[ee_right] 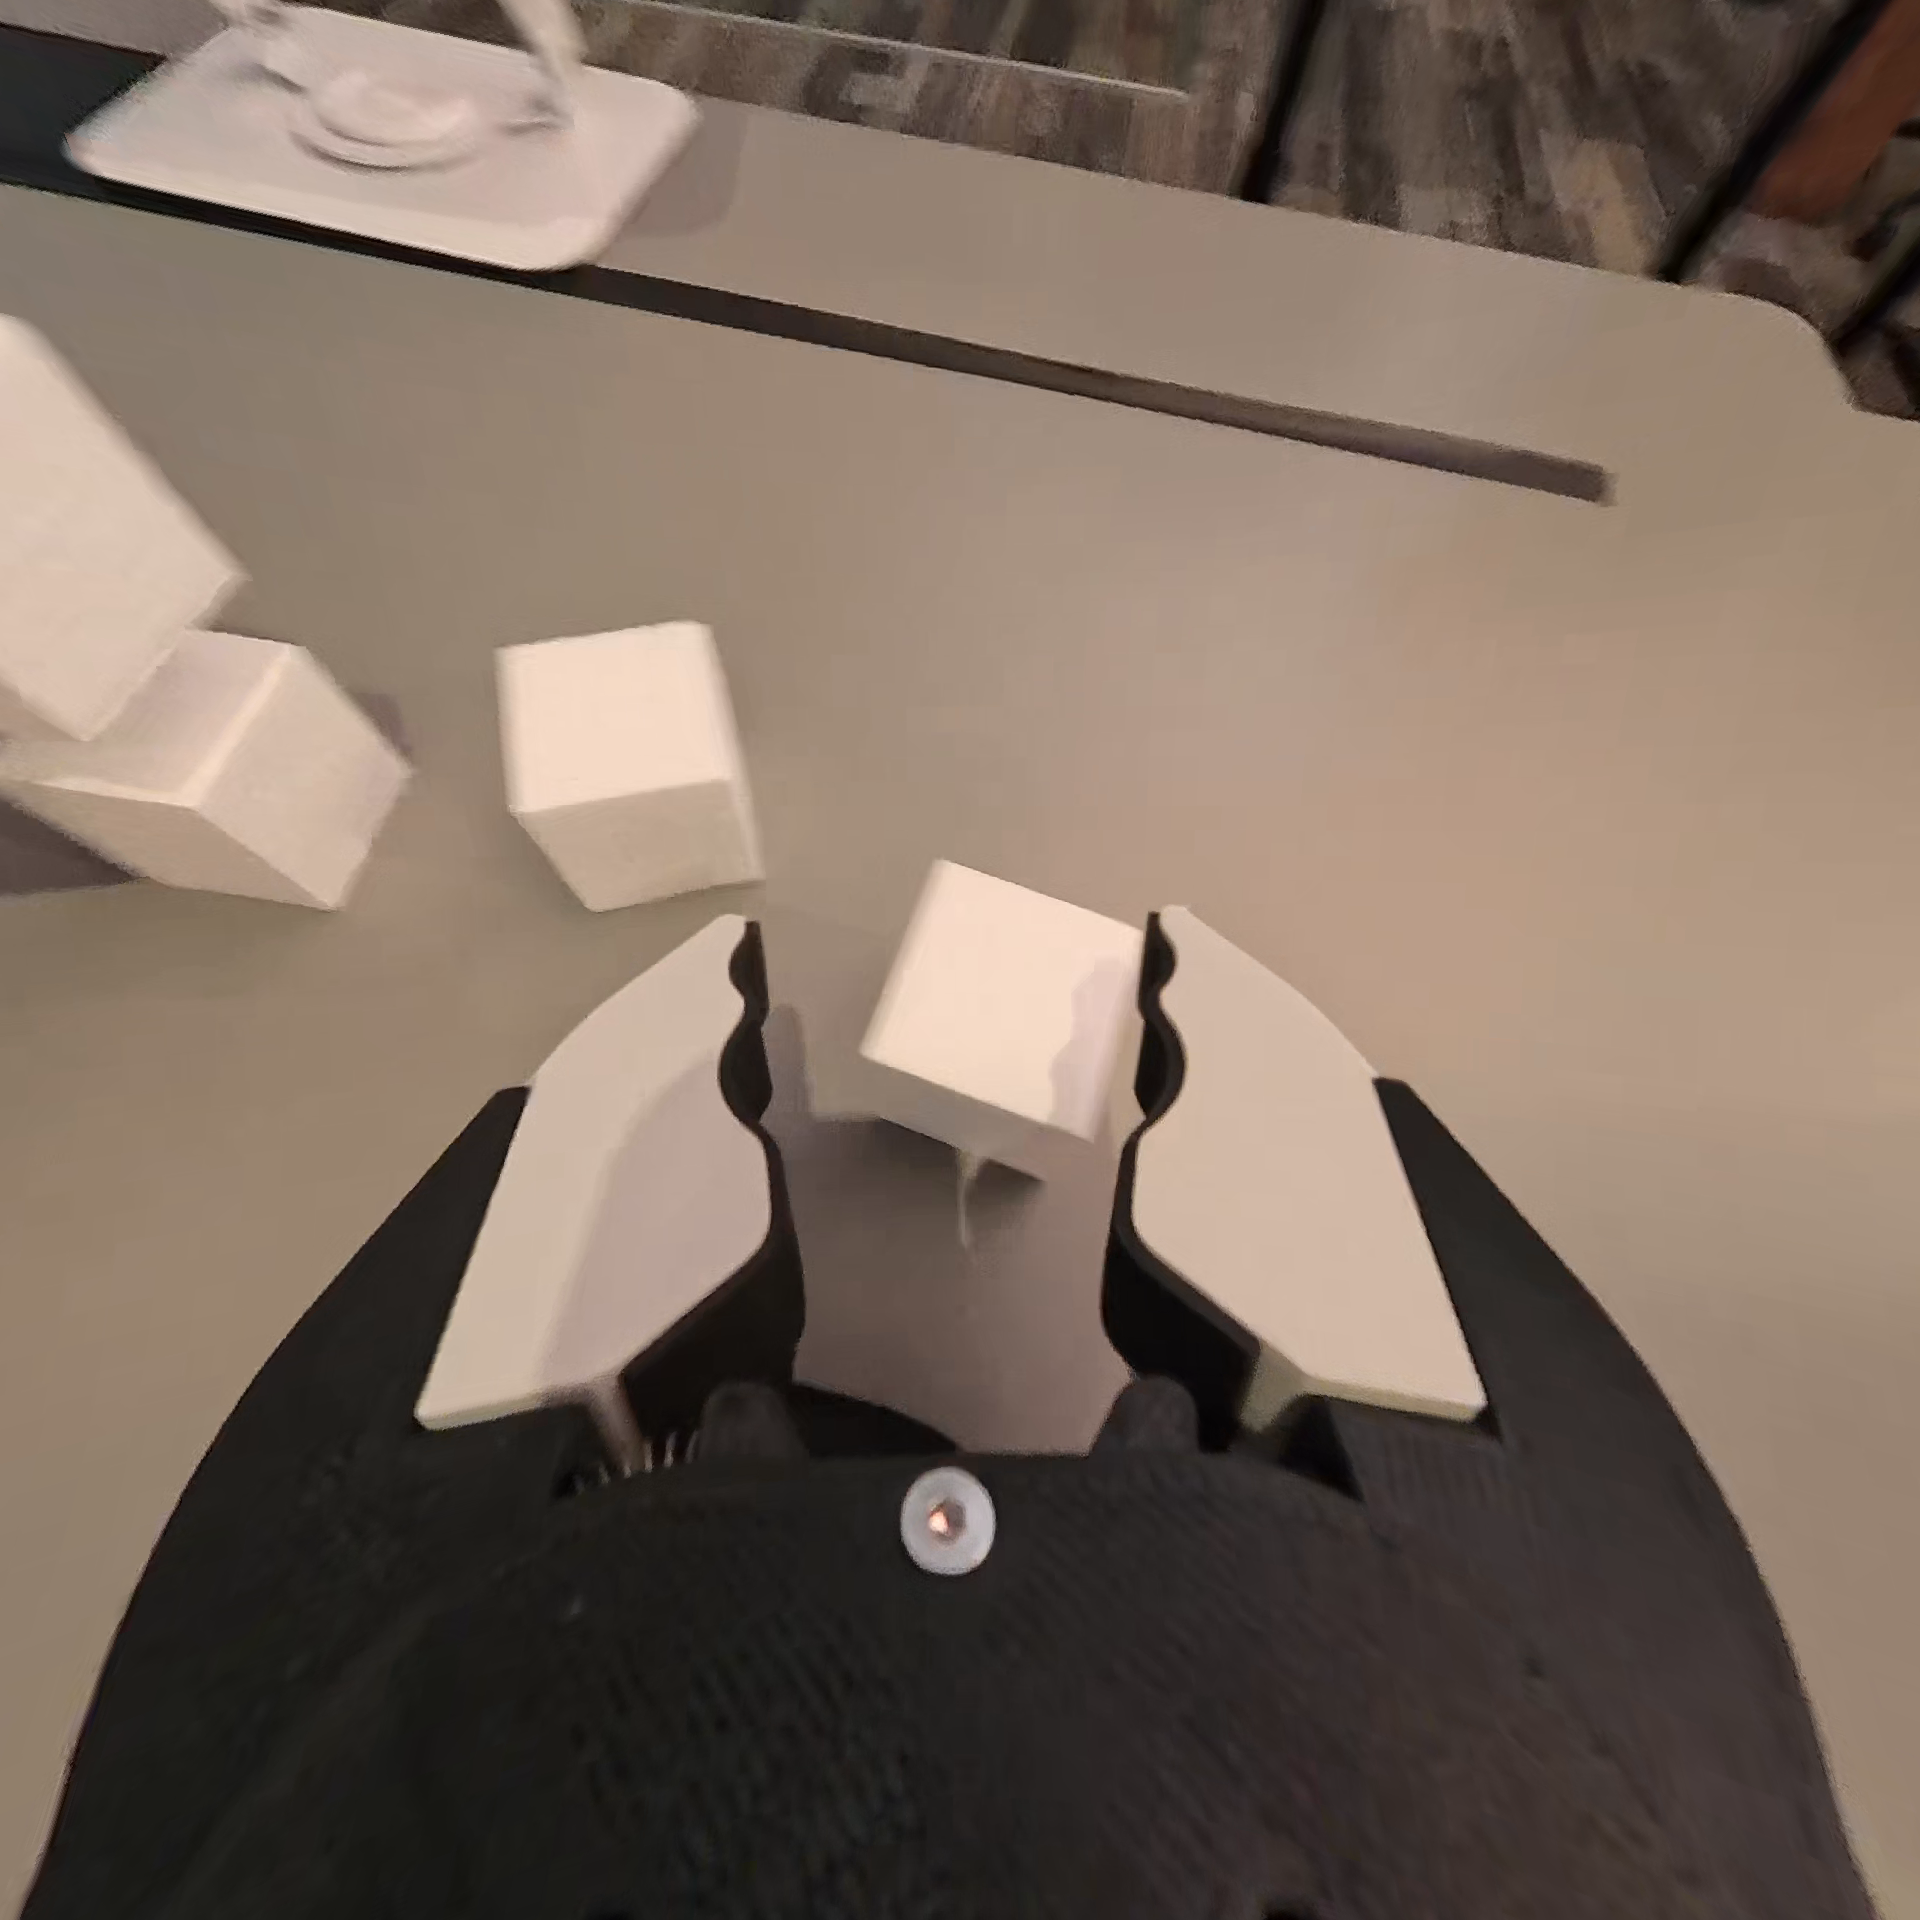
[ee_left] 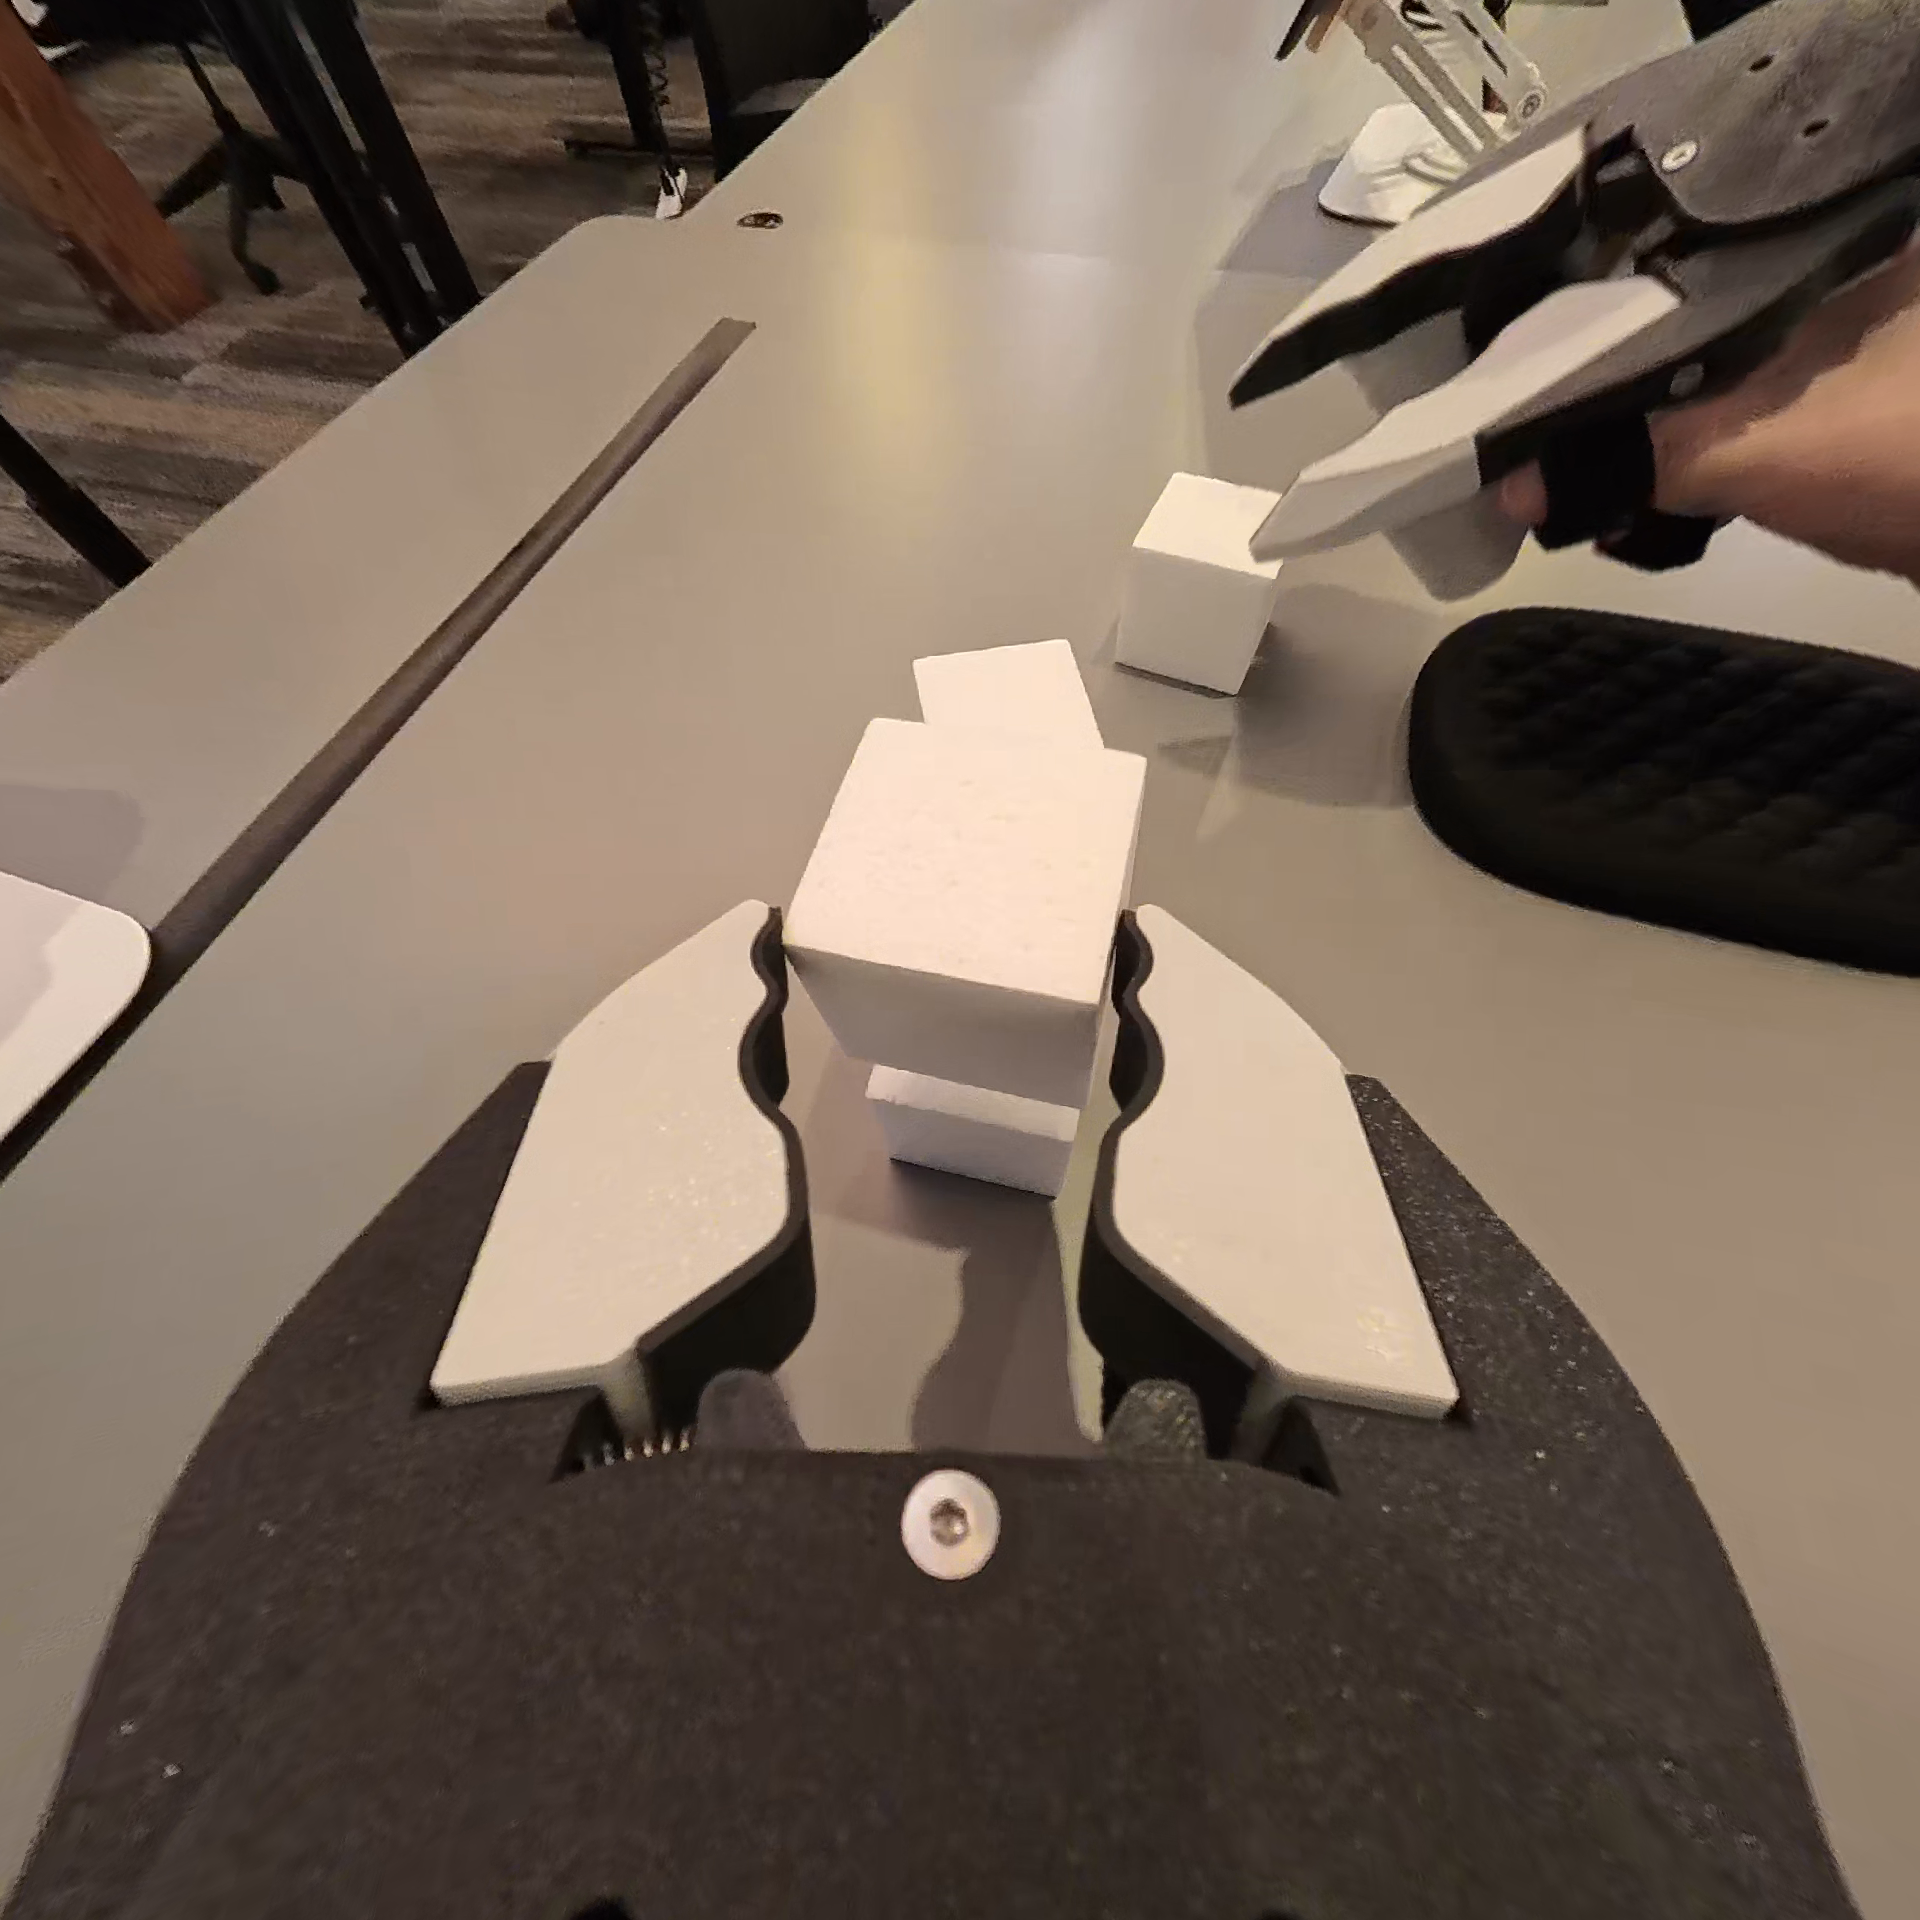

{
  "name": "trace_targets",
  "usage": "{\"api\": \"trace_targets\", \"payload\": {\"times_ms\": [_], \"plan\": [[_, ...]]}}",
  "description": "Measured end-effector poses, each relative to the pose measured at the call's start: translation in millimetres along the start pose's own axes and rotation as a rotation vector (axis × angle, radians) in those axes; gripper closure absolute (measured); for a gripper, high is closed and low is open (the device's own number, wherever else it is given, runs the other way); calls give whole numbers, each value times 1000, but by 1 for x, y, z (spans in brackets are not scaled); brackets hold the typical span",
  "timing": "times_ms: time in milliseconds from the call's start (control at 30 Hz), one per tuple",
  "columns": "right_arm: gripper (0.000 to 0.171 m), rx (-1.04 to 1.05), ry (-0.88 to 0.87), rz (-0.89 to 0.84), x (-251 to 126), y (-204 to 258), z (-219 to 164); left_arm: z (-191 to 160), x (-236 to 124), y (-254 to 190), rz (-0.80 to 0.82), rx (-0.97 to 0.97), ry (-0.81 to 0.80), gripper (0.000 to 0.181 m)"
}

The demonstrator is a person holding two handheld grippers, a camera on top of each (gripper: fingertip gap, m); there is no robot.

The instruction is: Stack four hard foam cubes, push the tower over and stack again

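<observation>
Cubes lie apart on the table (ee_right: 1143, 623). Left gripper (ee_left: 951, 971) pinches a cube (ee_left: 961, 894) over a base cube (ee_left: 971, 1138); square it before letting go. Right gripper (ee_right: 951, 992), spread, straddles a far-right cube (ee_right: 997, 1018). Fourth cube (ee_right: 623, 758) sits between; pad (ee_left: 1683, 779) crowds the right.

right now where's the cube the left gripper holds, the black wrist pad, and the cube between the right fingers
held cube (ee_left: 956, 883), left wrist view, top face
black wrist pad (ee_left: 1683, 779), left wrist view, quilted top
cube between right fingers (ee_right: 987, 997), right wrist view, top face

Grey table (ee_left: 623, 644) bears 3 white foam cubes (ee_right: 623, 764), black pad (ee_left: 1683, 779), white tray (ee_right: 416, 177).
</observation>
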State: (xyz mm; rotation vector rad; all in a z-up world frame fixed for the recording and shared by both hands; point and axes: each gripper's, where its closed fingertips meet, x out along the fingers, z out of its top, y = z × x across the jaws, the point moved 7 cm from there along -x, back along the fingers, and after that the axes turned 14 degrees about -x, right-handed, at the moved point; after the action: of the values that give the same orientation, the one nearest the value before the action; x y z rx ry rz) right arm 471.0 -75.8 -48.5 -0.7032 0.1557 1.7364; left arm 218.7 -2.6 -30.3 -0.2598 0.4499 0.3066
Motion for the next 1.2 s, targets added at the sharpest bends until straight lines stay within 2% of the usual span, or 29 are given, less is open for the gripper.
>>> {"api": "trace_targets", "payload": {"times_ms": [67,200,367,467,500,533,667,767,833,1000,1133,1200], "plan": [[108,-69,-56,124,9,21,16,2,-1,-1,-3,-9,-5,121],[104,-93,41,221,35,49,29,3,-1,-3,-19,-19,-11,121],[96,-70,119,97,65,56,30,-6,1,0,-20,-21,24,121],[99,-51,177,124,77,58,25,-8,2,0,-37,-49,24,121],[105,-51,191,141,80,58,23,-8,2,-1,-45,-53,23,121],[113,-49,188,160,80,59,22,-9,3,-2,-53,-49,28,121],[113,-7,96,213,64,54,33,-15,8,-1,-1,13,75,104],[113,-40,-85,340,37,56,70,-16,8,-4,-21,25,77,91],[113,-141,-172,466,20,63,98,-12,2,-4,-31,21,74,83],[113,-378,-174,739,11,83,139,-3,-37,6,-35,53,87,76],[113,-473,-87,871,27,96,136,2,-72,18,8,55,80,80],[113,-514,-64,878,34,101,132,6,-82,19,3,46,46,83]]}}
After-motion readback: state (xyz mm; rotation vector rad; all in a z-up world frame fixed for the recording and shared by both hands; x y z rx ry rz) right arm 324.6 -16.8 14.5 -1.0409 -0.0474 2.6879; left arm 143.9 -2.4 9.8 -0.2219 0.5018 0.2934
